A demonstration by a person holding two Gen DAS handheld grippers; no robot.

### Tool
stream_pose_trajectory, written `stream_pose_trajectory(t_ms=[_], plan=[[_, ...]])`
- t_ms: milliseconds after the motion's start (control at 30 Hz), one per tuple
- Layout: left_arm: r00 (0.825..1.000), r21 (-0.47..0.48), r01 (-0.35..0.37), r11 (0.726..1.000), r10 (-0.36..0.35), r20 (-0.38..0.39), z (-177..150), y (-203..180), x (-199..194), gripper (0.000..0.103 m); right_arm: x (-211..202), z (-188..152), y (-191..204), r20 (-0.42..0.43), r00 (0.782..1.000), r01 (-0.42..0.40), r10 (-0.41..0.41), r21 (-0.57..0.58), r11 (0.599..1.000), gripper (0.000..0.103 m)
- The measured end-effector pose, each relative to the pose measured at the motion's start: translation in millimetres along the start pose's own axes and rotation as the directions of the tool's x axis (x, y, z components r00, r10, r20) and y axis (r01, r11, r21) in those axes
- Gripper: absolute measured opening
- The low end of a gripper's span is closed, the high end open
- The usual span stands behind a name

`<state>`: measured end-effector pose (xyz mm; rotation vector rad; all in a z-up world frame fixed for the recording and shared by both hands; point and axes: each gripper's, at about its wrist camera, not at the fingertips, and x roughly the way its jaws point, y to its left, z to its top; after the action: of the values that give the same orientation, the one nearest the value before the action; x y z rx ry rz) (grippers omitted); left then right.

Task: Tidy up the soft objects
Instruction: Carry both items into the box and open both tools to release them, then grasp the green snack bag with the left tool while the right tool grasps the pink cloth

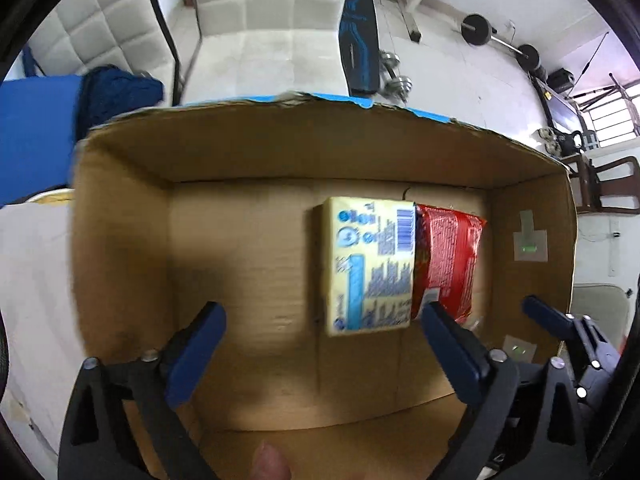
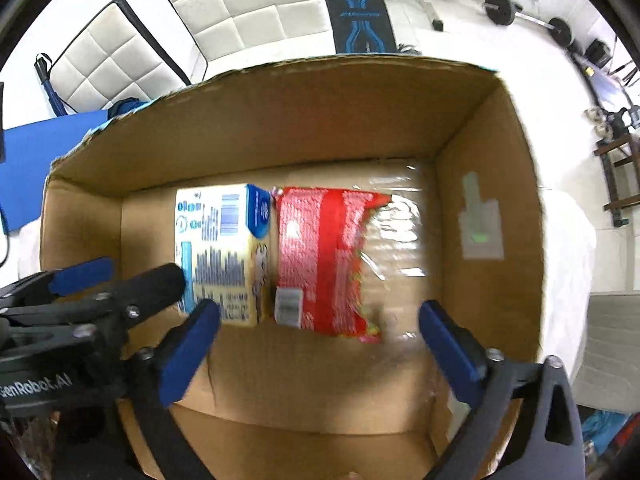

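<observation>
box: open brown cardboard box (image 1: 280,148)
contents: yellow rectangular pack (image 1: 370,264) touching red plastic packet (image 1: 444,256), on box floor
left gripper (image 1: 320,336): spread, empty, above box
right gripper (image 2: 320,336): spread, empty, above box

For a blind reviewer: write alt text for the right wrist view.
An open cardboard box holds a yellow pack lying beside a red packet on its floor. The open right gripper hovers above them, empty; the left gripper reaches in from the left.
</observation>
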<state>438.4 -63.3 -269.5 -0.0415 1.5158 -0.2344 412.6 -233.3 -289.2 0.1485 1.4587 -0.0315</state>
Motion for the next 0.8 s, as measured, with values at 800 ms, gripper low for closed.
stream_pose_trajectory(t_ms=[800], plan=[[0.955,0.023,-0.127,0.992,0.116,0.272,-123,-17,-113,0.103,-124,-117,20,0.198,0.979,0.061,-0.055,-0.026,0.998,0.103]])
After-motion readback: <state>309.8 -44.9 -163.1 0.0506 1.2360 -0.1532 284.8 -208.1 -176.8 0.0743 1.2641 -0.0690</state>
